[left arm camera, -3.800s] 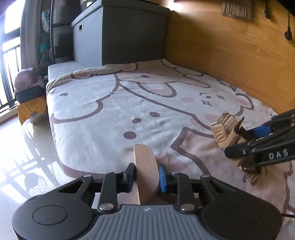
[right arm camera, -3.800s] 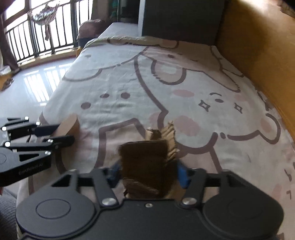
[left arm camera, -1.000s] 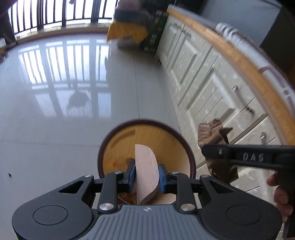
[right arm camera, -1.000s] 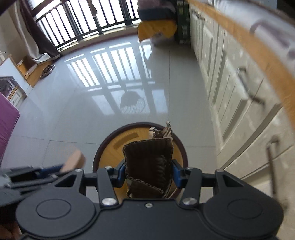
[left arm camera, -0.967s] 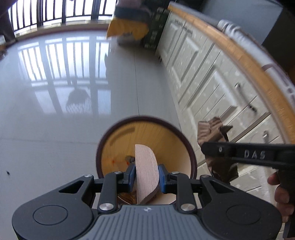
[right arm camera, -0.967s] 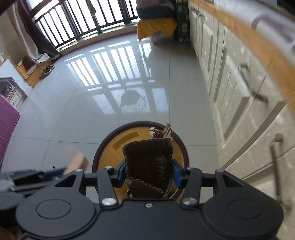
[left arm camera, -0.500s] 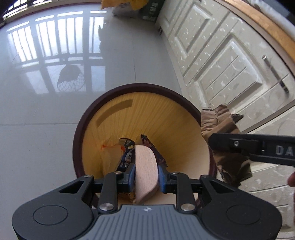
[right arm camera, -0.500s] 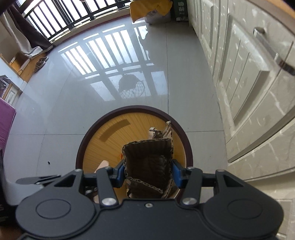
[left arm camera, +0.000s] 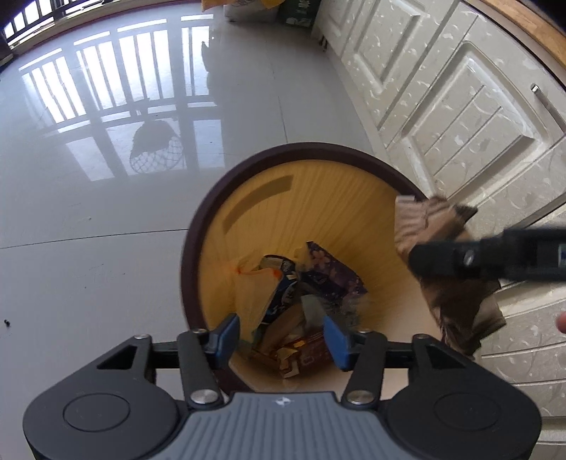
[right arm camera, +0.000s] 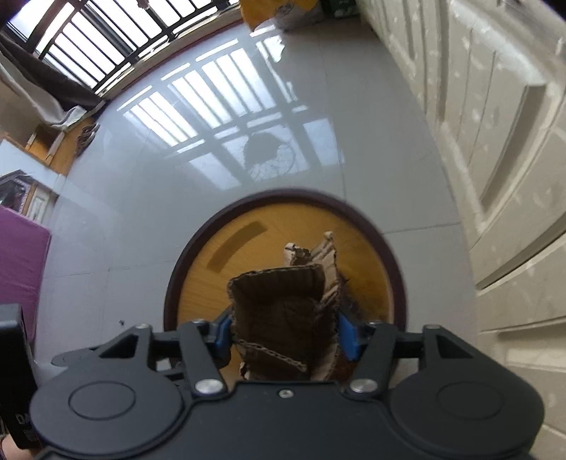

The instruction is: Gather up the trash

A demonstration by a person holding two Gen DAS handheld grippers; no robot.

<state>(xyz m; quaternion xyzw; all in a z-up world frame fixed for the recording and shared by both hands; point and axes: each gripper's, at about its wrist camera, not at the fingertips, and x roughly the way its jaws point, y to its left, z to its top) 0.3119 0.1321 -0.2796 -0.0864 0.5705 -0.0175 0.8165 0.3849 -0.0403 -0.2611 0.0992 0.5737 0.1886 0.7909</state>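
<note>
A round bin with a dark brown rim (left arm camera: 191, 247) and a yellow inside stands on the floor right under both grippers; its rim (right arm camera: 283, 194) also shows in the right wrist view. Wrappers and a purple packet (left arm camera: 329, 279) lie at its bottom. My left gripper (left arm camera: 281, 336) hangs over the bin's mouth, its jaws opening with nothing between them. My right gripper (right arm camera: 286, 334) holds a crumpled brown cardboard (right arm camera: 283, 308) over the bin. Its jaws are opening, and the pads still touch both sides. From the left wrist the cardboard (left arm camera: 442, 226) shows blurred at the bin's right rim.
White panelled cabinet doors (left arm camera: 460, 106) run close along the right of the bin. Glossy grey floor tiles (left arm camera: 106, 177) spread to the left and beyond. A yellow bag (right arm camera: 261, 10) sits far off by the cabinets. A purple block (right arm camera: 17, 254) lies at the left edge.
Both grippers have sunk closer to the bin. The left jaws have spread, and the wooden piece they held is gone from between them. The right jaws have widened slightly around the cardboard.
</note>
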